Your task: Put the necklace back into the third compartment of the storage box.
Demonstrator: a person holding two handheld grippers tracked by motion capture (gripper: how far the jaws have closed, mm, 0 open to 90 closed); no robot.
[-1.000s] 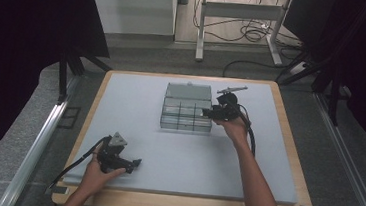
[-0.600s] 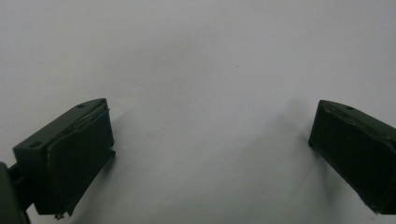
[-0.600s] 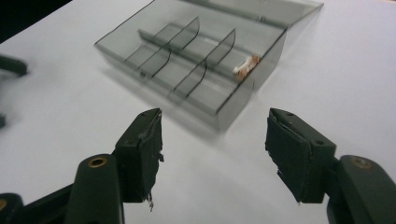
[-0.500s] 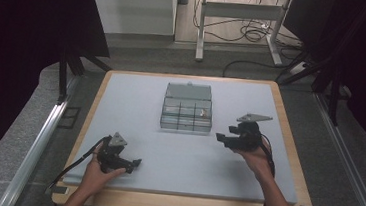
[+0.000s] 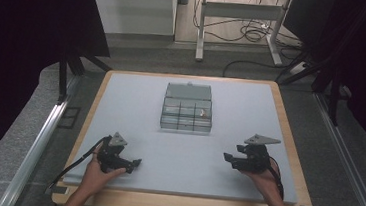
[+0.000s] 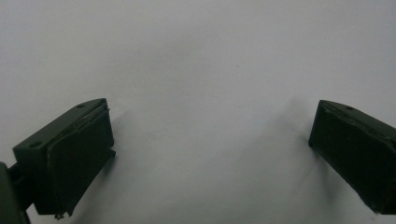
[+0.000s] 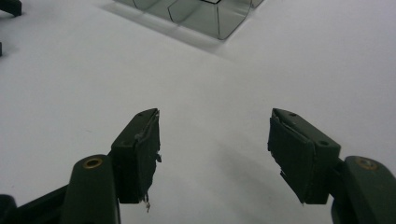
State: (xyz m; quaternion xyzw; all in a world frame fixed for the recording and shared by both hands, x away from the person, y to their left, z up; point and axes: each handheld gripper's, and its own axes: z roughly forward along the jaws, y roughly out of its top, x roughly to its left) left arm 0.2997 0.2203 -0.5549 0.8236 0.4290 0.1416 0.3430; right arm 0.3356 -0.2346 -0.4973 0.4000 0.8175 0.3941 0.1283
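A clear plastic compartment box (image 5: pixel 186 114) sits at the middle of the white table mat (image 5: pixel 135 104), its lid folded back behind it; one right-hand cell holds a small pale item (image 5: pixel 202 113). My right gripper (image 5: pixel 226 158) hovers low at the near right, pointing left, well short of the box. Its jaws have just been opening and stand open with nothing between them (image 7: pixel 215 135); a corner of the box (image 7: pixel 201 14) lies ahead. My left gripper (image 5: pixel 136 164) rests at the near left, open over bare mat (image 6: pixel 210 140).
The mat lies on a wooden board (image 5: pixel 289 127) whose rim frames it. Beyond the far edge stand a white cabinet (image 5: pixel 132 5), desk legs and floor cables (image 5: pixel 257 34). Dark curtains hang at both sides.
My right gripper has drawn back from the box's right side to the near right of the mat and come lower. The left hand and the box have stayed where they were.
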